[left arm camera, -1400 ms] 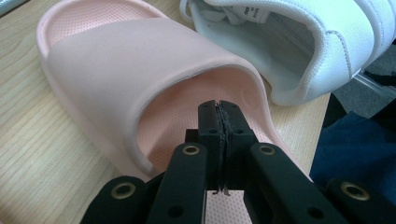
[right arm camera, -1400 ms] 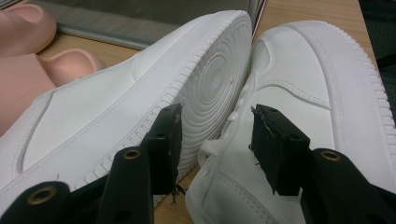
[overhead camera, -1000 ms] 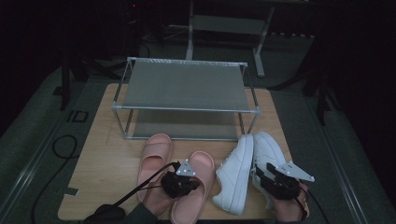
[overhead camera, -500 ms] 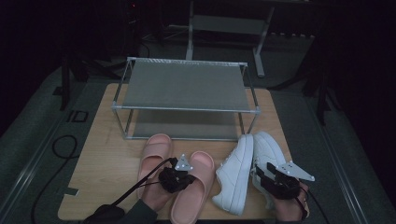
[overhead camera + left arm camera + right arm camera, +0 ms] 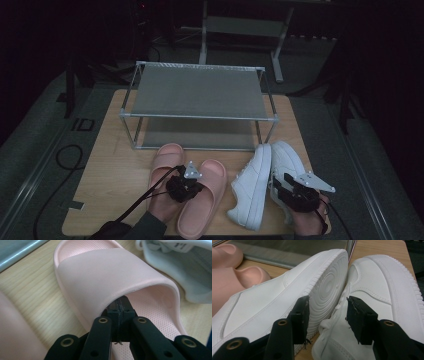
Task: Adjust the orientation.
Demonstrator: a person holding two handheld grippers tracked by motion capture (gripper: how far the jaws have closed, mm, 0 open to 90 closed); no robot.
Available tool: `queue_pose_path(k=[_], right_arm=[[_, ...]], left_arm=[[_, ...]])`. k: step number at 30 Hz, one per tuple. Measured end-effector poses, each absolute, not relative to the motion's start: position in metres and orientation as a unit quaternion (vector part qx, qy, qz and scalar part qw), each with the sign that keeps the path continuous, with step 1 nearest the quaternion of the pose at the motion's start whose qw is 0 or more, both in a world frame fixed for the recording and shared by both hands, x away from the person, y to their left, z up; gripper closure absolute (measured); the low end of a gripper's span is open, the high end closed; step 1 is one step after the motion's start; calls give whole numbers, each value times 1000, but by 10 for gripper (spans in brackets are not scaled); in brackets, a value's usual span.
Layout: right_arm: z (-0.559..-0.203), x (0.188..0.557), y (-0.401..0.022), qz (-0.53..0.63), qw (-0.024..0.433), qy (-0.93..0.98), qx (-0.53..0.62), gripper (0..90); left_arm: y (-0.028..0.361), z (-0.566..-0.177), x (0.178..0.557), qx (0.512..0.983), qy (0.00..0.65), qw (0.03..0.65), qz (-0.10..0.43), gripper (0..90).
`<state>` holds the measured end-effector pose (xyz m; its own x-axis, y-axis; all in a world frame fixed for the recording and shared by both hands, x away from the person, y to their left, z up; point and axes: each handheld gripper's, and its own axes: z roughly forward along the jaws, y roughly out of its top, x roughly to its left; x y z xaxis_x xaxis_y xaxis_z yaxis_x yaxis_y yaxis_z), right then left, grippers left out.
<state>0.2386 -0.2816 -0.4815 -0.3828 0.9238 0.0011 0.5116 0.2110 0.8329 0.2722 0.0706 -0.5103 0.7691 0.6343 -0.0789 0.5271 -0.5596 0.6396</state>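
From above my side, the high view looks forward and down over the table (image 5: 115,165). My gripper views sit close along my jaws; each shares the slide (image 5: 105,275) (image 5: 227,277) with it.

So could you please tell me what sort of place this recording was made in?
Probably a staged recording bench in a dark lab, not a home: a light wooden tabletop holding a two-tier metal shoe rack, pink rubber slides, white leather sneakers, with cables on the grey floor.
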Motion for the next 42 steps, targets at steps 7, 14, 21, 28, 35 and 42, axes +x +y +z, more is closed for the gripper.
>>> queue_pose_path(k=[7,14,21,28,35,42], right_arm=[[-481,239,-283,394,263,731,492,522],[-479,240,-283,395,265,729,492,523],[-479,241,-283,396,265,730,491,523],[-479,241,-284,396,265,729,491,523],[-479,242,-283,395,264,730,491,523],[-480,243,-281,396,262,732,490,523]], left_arm=[[79,-509,277,873,344,335,86,893],[85,-508,280,867,355,339,89,893],[86,-508,281,865,360,337,92,894],[90,-508,281,863,366,333,100,894],[100,-507,283,858,376,336,101,894],[102,-508,287,856,378,338,99,895]])
